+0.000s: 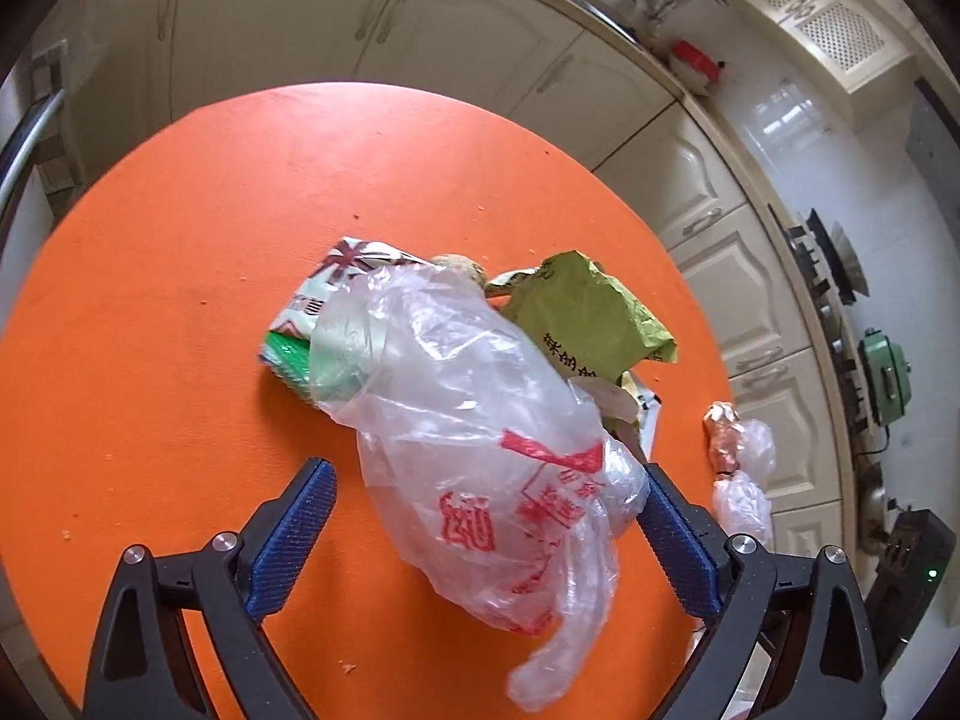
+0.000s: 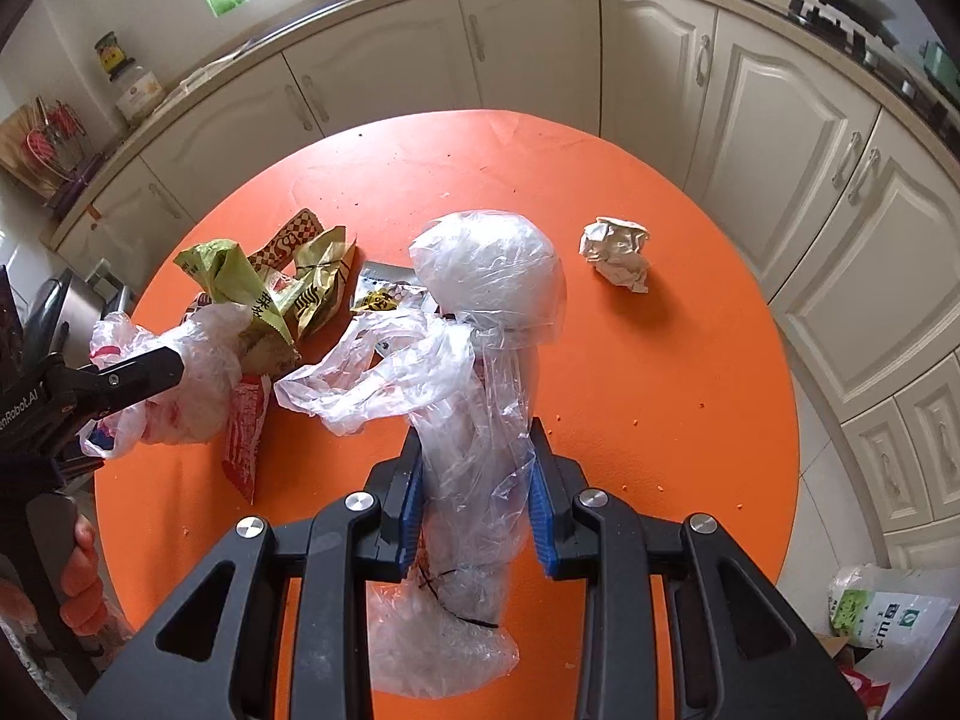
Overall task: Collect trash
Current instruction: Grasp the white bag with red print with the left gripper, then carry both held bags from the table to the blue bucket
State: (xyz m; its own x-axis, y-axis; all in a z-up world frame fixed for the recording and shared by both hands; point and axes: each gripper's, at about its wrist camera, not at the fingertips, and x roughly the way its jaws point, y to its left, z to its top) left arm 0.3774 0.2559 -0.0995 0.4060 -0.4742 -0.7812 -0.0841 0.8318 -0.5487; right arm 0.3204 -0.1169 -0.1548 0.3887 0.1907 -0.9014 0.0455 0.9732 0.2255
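Observation:
On the round orange table [image 1: 180, 300] lies a pile of trash. In the left wrist view a clear plastic bag with red print [image 1: 480, 450] lies between the fingers of my open left gripper [image 1: 486, 486], over a green wrapper [image 1: 588, 312] and a patterned packet [image 1: 336, 276]. In the right wrist view my right gripper [image 2: 474, 456] is shut on a clear crumpled plastic bag [image 2: 480, 408] that rises above the table. The left gripper's finger [image 2: 138, 372] shows at the left, beside the red-print bag [image 2: 198, 372] and wrappers [image 2: 300, 282]. A crumpled paper ball [image 2: 618, 252] lies to the right.
Cream kitchen cabinets [image 2: 540, 48] curve round behind the table. A stove with a green pot [image 1: 882, 372] stands at the right. A small wrapped plastic piece [image 1: 738, 468] lies at the table's right edge. A printed bag [image 2: 888, 612] sits on the floor at lower right.

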